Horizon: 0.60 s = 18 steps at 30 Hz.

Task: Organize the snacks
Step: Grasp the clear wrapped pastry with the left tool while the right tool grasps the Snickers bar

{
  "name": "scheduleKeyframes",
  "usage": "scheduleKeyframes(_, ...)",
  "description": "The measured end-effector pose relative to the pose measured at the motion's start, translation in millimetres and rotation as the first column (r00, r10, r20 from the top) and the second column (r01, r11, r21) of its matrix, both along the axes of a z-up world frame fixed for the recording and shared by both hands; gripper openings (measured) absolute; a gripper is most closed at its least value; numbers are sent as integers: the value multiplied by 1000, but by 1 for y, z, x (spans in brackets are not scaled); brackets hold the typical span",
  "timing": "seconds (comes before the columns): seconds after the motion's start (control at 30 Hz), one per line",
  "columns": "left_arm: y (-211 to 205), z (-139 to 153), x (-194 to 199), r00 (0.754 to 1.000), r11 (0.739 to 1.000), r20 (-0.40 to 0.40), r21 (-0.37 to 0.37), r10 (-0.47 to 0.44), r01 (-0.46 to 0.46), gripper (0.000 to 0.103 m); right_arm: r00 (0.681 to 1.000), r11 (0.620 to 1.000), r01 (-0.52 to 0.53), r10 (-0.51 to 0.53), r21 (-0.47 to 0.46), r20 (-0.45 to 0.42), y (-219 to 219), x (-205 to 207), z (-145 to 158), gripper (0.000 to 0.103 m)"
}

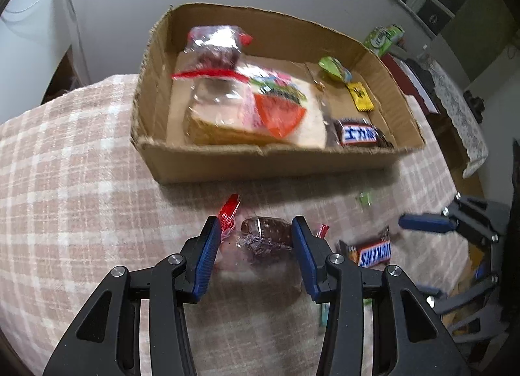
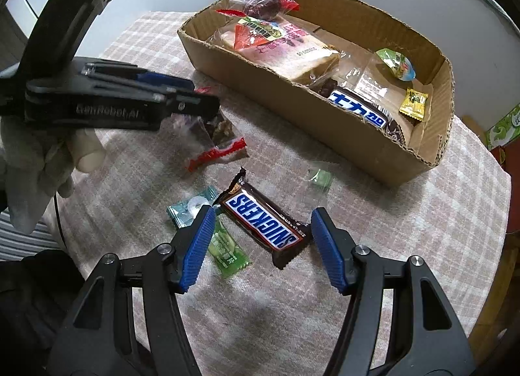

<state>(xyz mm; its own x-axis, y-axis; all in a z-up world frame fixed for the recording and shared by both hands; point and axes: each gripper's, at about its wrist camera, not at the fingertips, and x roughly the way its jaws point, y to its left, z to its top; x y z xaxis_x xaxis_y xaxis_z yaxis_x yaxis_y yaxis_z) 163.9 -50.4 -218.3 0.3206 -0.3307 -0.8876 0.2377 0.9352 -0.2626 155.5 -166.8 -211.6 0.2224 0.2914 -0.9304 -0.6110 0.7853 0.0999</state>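
The left tool stands wide around a clear red-edged brownie packet on the table. Right of it, the right tool gapes wide over a Snickers bar, near the cardboard box.

Both views are evenly lit by soft indoor light, with faint shadows on the tablecloth beside the cardboard box. Glare glints on the clear wrappers. The left wrist view is smeared by motion blur; the right is sharper. Fisheye distortion bends the edges, and the corners are black.
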Motion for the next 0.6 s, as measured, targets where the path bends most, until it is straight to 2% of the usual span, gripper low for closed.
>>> scheduleKeyframes(0.3,19,2,-30,1000,999,1,-33,16,-16,44,1000,1000,6,-6,-2,-4,-7,-4,-2,64)
scheduleKeyframes(0.43,30,8,-35,999,999,-1,-23,42,-42,41,1000,1000,5,-5,-3,-3,-9,-4,-3,64)
scheduleKeyframes(0.6,28,21,-35,998,997,28,-60,58,-56,41,1000,1000,-10,10,-7,-8,-5,0,-5,64)
